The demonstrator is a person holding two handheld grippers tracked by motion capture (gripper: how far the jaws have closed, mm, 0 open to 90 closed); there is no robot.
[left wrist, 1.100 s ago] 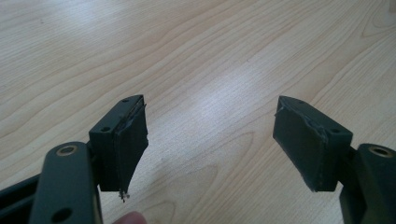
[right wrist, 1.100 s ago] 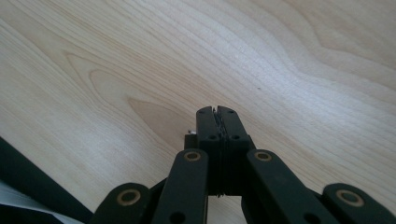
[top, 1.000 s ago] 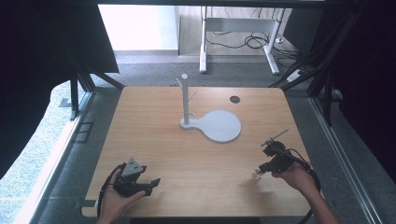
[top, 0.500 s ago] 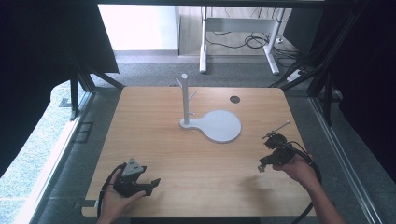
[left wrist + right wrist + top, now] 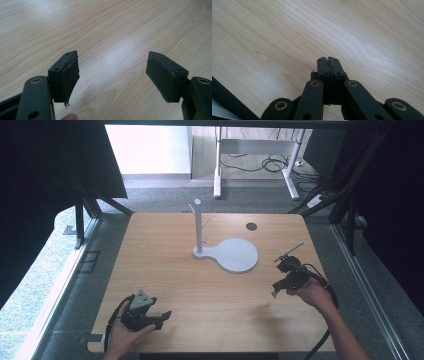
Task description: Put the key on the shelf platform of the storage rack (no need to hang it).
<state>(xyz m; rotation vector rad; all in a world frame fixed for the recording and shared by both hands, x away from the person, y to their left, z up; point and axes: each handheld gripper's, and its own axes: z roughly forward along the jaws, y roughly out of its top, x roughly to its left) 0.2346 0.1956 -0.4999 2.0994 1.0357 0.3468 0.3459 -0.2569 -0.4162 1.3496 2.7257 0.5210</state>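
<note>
A: What is on the light wooden counter (image 5: 200,285)?
B: A white stand with a round flat base (image 5: 235,255), near the middle. Its upright peg post (image 5: 198,227) rises at the base's left end, so the long axis runs left to right.
A: And the left gripper (image 5: 162,316)?
B: At the near left edge, fingers (image 5: 66,75) wide apart over bare wood.
A: The right gripper (image 5: 328,60)?
B: Well apart from it on the right, near the base, fingers pressed together on nothing.

A white stand (image 5: 227,251) (upright pegged post, round flat base) sits mid-table.
</note>
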